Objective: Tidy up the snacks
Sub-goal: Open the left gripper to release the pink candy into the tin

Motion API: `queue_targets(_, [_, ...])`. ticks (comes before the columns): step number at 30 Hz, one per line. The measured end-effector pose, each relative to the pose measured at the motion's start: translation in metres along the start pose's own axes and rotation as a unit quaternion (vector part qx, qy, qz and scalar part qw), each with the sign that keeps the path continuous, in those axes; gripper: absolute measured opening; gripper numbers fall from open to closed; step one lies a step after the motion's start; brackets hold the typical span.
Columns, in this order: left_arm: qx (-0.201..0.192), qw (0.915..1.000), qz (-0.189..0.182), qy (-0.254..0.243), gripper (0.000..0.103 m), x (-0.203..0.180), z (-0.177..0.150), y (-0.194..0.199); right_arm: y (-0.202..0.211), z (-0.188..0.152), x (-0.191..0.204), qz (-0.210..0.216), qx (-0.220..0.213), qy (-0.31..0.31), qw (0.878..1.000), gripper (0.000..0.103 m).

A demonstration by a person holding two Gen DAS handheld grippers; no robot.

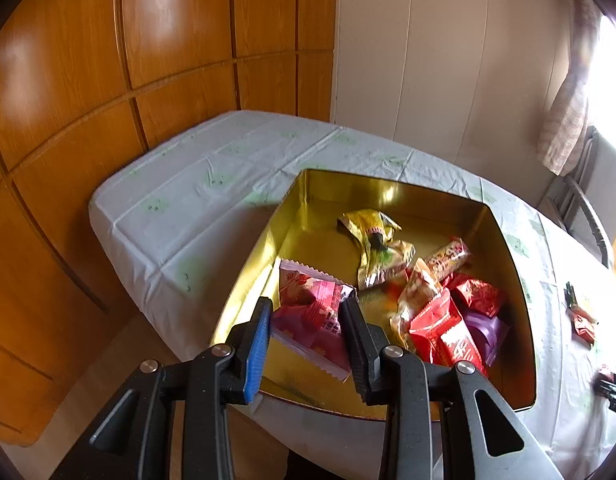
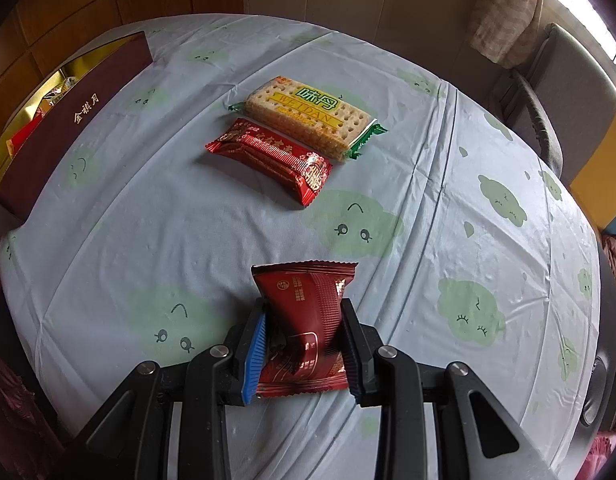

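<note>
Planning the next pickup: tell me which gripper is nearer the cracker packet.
Right. The right gripper faces the cracker packet across bare cloth; the left gripper hangs over the gold tin.

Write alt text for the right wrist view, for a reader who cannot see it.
The right gripper is shut on a dark red snack packet above a pale blue tablecloth printed with green cartoon faces. Beyond lie a red wrapped snack and a cracker pack, with a maroon tin at far left.
</note>
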State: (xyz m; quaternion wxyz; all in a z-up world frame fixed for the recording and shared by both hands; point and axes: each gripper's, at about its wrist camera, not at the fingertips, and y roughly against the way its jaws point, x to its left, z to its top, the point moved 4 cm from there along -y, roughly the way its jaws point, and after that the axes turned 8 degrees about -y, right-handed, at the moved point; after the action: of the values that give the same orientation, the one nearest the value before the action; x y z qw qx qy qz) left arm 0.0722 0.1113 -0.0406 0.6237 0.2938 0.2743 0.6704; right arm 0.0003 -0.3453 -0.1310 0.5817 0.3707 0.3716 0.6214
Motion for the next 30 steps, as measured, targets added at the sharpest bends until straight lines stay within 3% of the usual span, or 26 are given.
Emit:
queue_targets(15, [0.061,0.9971,-0.040,0.020,0.036,-0.014,-0.006,-0.052,0.000,0.000,0.000,0.001,0.000,0.000,1.000,0.034])
queue_targets(22, [0.096,0.9947,-0.036,0.011,0.037,-0.026,-0.009,-0.085,0.000,0.000,0.000,0.001,0.000,0.000,1.000,0.034])
queue_targets(28, [0.098,0.9946,-0.033,0.000,0.042,-0.031,-0.013,-0.091,0.000,0.000,0.000,0.003,-0.001,-0.002,1.000,0.034])
queue_targets(30, [0.096,0.9948,-0.035,0.006,0.048,-0.030,-0.014,-0.087,0.000,0.000,-0.001,0.003,-0.001,-0.002,1.000,0.034])
